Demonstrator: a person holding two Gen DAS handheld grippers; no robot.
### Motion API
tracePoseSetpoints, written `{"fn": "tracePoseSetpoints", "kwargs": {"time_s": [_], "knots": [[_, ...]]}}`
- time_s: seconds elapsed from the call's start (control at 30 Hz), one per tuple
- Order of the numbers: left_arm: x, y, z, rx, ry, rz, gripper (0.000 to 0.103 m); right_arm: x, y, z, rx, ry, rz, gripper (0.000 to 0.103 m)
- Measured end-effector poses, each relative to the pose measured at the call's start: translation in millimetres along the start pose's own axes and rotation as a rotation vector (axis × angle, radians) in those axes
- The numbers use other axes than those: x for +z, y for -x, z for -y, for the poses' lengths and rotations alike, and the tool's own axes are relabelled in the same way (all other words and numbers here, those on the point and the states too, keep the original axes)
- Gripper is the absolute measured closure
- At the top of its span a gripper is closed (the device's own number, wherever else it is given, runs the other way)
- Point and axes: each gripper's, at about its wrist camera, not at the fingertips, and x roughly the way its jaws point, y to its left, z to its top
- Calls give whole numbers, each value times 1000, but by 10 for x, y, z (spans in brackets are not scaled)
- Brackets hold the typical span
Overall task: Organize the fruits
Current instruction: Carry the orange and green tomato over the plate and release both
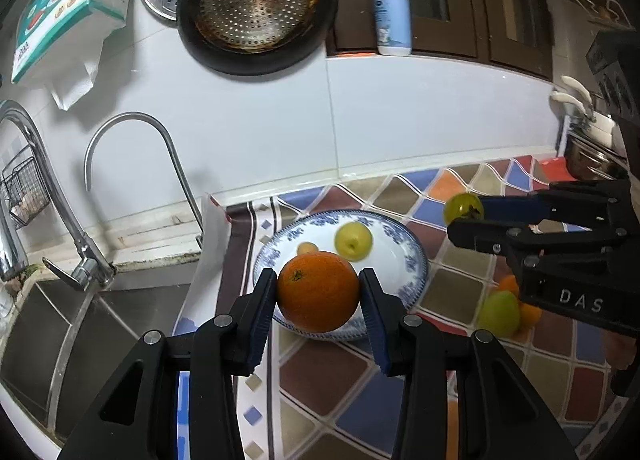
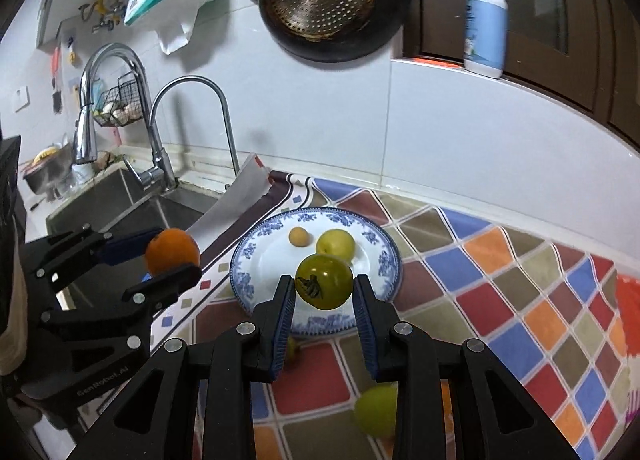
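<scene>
My left gripper (image 1: 319, 294) is shut on an orange (image 1: 318, 291) and holds it above the near rim of a blue-patterned white plate (image 1: 404, 256). My right gripper (image 2: 324, 288) is shut on a green tomato (image 2: 324, 281) and holds it above the plate (image 2: 256, 260). On the plate lie a yellow-green apple (image 2: 335, 245) and a small orange-yellow fruit (image 2: 298, 237). In the left wrist view the right gripper (image 1: 460, 216) holds the tomato (image 1: 463, 207) to the right of the plate. In the right wrist view the left gripper (image 2: 176, 260) holds the orange (image 2: 172, 250) left of the plate.
A green fruit (image 1: 499, 313) and an orange fruit (image 1: 530, 314) lie on the checkered cloth (image 1: 460, 296) right of the plate. A steel sink (image 2: 132, 204) with two faucets (image 2: 224, 116) is to the left. A pan (image 2: 332, 0) and tissue pack hang on the tiled wall; a pump bottle (image 2: 485, 20) stands on the ledge.
</scene>
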Motion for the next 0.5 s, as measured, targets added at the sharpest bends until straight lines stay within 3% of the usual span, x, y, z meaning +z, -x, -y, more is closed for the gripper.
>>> {"fn": "tracePoseSetpoints", "kwargs": {"time_s": [0.5], "knots": [[143, -742, -156, -22, 57, -92, 61, 248, -804, 206, 62, -7, -174, 72]]}}
